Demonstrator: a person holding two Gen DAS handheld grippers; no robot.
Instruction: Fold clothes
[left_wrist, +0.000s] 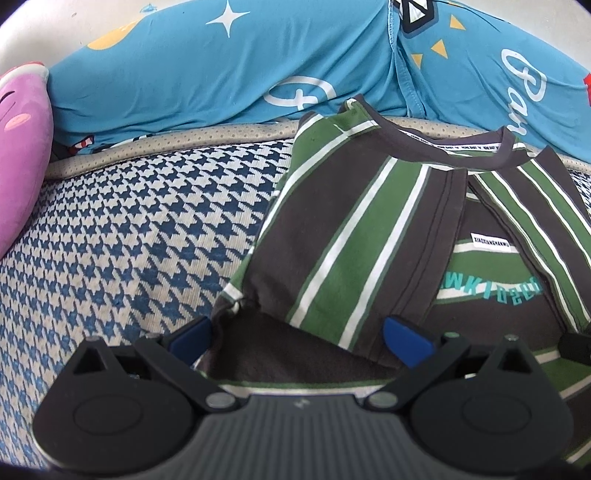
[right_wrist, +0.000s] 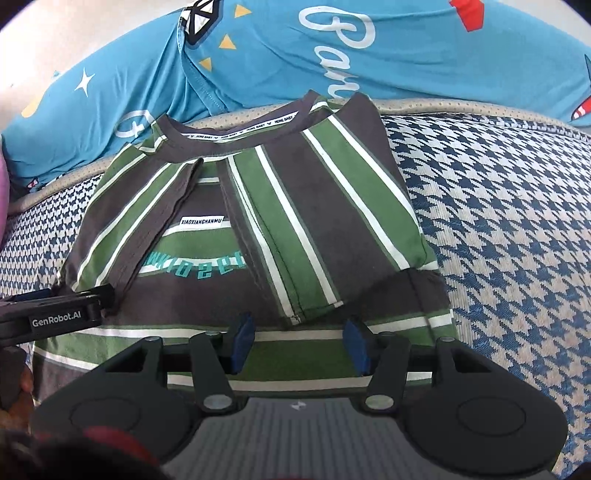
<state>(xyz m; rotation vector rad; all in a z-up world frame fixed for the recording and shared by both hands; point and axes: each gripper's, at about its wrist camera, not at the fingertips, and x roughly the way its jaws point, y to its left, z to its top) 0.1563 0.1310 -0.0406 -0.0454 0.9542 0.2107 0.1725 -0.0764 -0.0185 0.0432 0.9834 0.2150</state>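
Both sleeves of the green, brown and white striped cotton T-shirt lie folded inward on the blue houndstooth bed. Left tongs and right tongs stand open, empty, over its hem. Soft, light cloth; I would pinch the hem corners.

The shirt is spread flat on the cushion, directly ahead of the right gripper, with both sleeves folded inward over its middle and its collar at the far end. Beyond the collar, a large pillow is laid across the back edge of the cushion, and a plush toy is set far to the left of the left gripper. The left gripper is placed over the shirt's near left part, just left of the right gripper.
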